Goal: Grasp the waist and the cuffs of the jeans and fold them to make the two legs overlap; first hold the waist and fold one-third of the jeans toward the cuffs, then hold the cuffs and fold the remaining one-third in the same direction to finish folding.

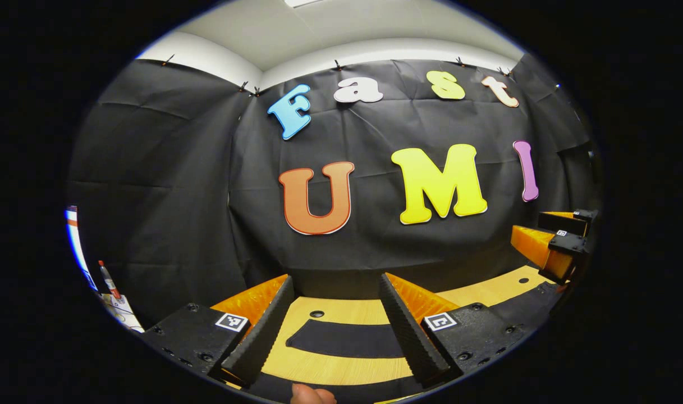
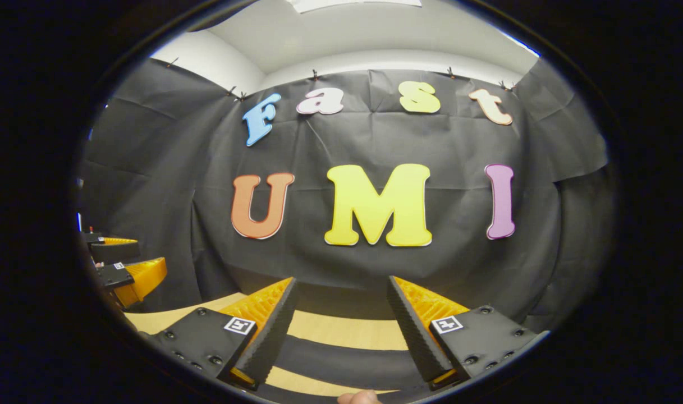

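Observation:
The jeans point(image 1: 347, 339) are dark cloth lying flat on the wooden table point(image 1: 330, 367). In the left gripper view they lie low between the fingers, and more dark cloth runs off to the right. My left gripper point(image 1: 337, 286) hovers open above them, touching nothing. In the right gripper view a dark band of the jeans point(image 2: 347, 359) crosses the table point(image 2: 347, 331) under my right gripper point(image 2: 342, 283), which is open and holds nothing. Each view also catches the other tool at its side: the right gripper point(image 1: 557, 247) and the left gripper point(image 2: 125, 261), jaws apart.
The black cloth wall point(image 1: 375, 241) stands close behind the table. A red-capped marker point(image 1: 108, 279) and some paper point(image 1: 122, 311) lie at the far left. The tabletop has small round holes point(image 1: 317, 314). A fingertip point(image 1: 313, 394) pokes in at the bottom edge.

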`<state>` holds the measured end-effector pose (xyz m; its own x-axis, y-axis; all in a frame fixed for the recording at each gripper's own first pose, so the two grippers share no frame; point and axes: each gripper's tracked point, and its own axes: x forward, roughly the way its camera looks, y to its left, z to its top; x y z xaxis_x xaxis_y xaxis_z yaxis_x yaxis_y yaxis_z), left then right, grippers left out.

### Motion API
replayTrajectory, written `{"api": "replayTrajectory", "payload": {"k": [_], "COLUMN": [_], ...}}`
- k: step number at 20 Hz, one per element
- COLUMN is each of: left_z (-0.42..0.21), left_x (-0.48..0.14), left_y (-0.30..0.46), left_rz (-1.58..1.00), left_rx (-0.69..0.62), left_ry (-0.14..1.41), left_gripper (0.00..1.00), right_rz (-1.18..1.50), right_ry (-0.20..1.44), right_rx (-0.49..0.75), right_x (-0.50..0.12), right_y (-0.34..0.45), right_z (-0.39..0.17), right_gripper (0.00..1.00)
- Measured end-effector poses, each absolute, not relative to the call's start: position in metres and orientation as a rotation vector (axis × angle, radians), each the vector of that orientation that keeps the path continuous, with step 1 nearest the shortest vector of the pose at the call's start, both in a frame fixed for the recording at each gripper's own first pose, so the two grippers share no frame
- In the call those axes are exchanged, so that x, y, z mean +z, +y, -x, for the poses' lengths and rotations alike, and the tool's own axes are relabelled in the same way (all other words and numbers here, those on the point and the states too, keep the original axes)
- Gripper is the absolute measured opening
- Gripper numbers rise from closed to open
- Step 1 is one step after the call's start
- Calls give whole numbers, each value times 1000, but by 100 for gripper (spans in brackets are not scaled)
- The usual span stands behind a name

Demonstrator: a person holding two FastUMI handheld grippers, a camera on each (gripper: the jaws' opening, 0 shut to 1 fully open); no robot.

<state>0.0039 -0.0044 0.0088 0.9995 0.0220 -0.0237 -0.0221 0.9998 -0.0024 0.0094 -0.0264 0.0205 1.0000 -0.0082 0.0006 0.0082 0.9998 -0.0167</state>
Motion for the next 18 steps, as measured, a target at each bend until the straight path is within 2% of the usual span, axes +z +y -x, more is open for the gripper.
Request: {"api": "replayTrajectory", "payload": {"k": [4, 7, 8, 11, 15, 18], "left_z": [-4, 11, 22, 63, 126, 163], "left_x": [1, -38, -58, -122, -204, -236], "left_y": [-12, 2, 11, 46, 79, 82], "left_rz": [19, 138, 199, 397, 821, 1041], "left_rx": [10, 30, 51, 169, 411, 556], "left_ry": [48, 193, 265, 488, 771, 903], "left_gripper": [99, 99, 100, 100, 99, 99], "right_rz": [11, 20, 24, 22, 27, 34], "right_ry": [-1, 8, 7, 30, 64, 68], "right_rx": [-8, -4, -13, -60, -106, -131], "right_x": [20, 18, 18, 8, -3, -6], "right_y": [-37, -48, -55, -77, -98, -108], "right_z": [-7, -5, -4, -1, 0, -1], "right_gripper": [96, 98, 95, 95, 98, 95]}}
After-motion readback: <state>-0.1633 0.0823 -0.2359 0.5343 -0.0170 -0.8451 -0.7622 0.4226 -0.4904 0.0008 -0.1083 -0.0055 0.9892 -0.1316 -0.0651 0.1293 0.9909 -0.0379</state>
